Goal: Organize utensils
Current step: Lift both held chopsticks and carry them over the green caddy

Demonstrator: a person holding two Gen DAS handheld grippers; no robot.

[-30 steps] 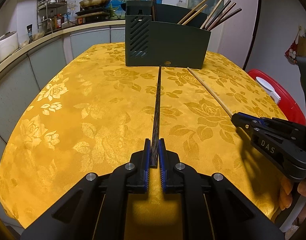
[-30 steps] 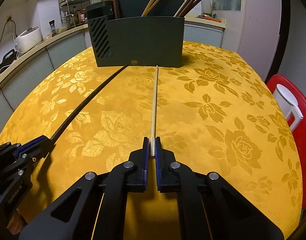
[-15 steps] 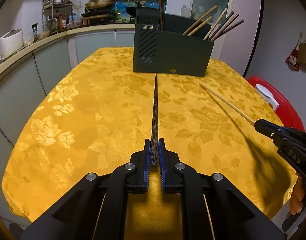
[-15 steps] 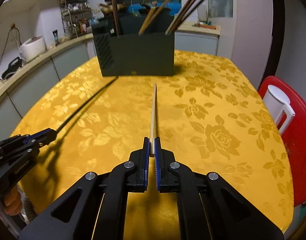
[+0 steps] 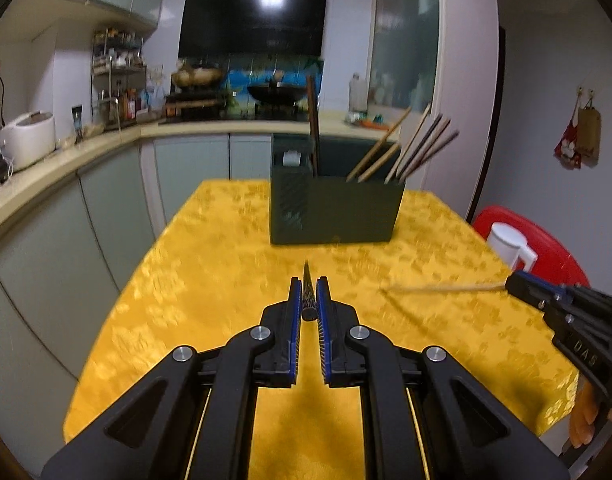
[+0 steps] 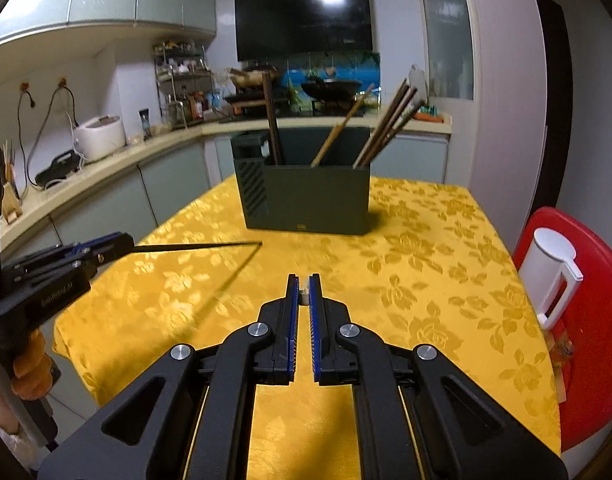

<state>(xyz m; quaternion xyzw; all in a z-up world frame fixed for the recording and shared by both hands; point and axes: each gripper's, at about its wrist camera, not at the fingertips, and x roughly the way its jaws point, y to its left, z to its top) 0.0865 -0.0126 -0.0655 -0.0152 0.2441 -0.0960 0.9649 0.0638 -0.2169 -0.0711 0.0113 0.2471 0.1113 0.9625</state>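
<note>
A dark green utensil holder [image 5: 334,210] [image 6: 306,200] stands at the far end of the yellow table [image 5: 209,264], with several chopsticks [image 5: 418,148] [image 6: 390,124] leaning in it. My left gripper [image 5: 309,294] is shut on a dark chopstick [image 5: 307,280], lifted off the cloth and pointing at the holder; the right wrist view shows it [image 6: 193,247] from the side. My right gripper [image 6: 304,290] is shut on a pale wooden chopstick [image 6: 304,294], seen end-on. The left wrist view shows that gripper [image 5: 518,284] and its pale chopstick [image 5: 442,289], blurred, at right.
A red stool [image 6: 586,280] with a white jug [image 6: 550,268] stands off the table's right edge. The kitchen counter [image 5: 65,160] with a rice cooker [image 5: 27,140] runs along the left and back. A person's hand [image 6: 29,360] grips the left tool.
Both grippers have risen and tipped up, lifting the dark and the pale chopstick off the tablecloth. Both stay shut. The holder now sits farther off and lower in both views.
</note>
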